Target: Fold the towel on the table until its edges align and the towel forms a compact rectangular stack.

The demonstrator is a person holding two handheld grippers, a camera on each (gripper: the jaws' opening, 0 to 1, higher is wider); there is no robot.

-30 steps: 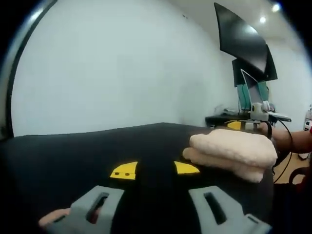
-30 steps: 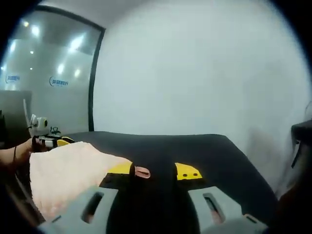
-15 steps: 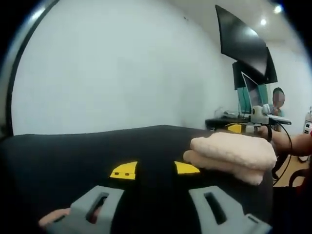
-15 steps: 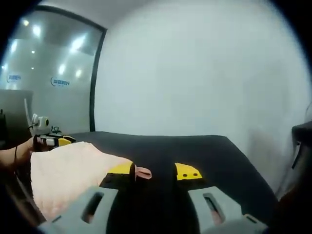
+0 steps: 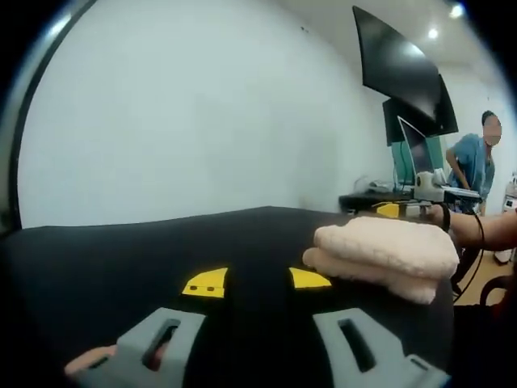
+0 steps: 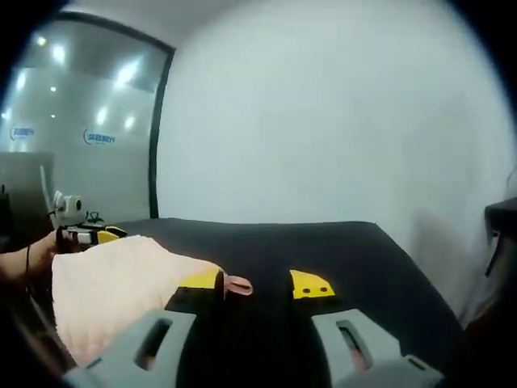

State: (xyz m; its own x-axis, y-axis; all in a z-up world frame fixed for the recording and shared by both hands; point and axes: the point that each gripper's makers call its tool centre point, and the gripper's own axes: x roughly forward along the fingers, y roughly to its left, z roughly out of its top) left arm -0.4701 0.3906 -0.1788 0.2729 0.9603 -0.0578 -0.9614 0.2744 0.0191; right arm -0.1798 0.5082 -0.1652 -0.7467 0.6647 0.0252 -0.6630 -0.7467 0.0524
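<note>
While both cameras are sitting low over the black table (image 5: 121, 250), almost nothing is changing in the workspace; the views are matching those of a second ago apart from slight camera drift, and a person (image 5: 472, 166) is now standing upright in the far background of the left gripper view, unrelated to the task.

The pale peach towel (image 5: 384, 257) is lying on the table as a thick folded stack, layers visible at its near edge; in the right gripper view the same towel (image 6: 105, 287) is sitting at the left, just beside that view's left jaw, a small pink loop tag (image 6: 239, 284) poking out from its corner.

The left gripper (image 5: 257, 280) is spread wide over bare table, holding nothing; the right gripper (image 6: 254, 284) is also spread, jaws apart, nothing pinched; the towel is beside it, and I cannot tell whether the left jaw is touching the cloth.

Judgement: the fold is looking finished or nearly so; no motion suggests the hands are pausing at the end state; edge alignment is hard to confirm from this low angle.
</note>
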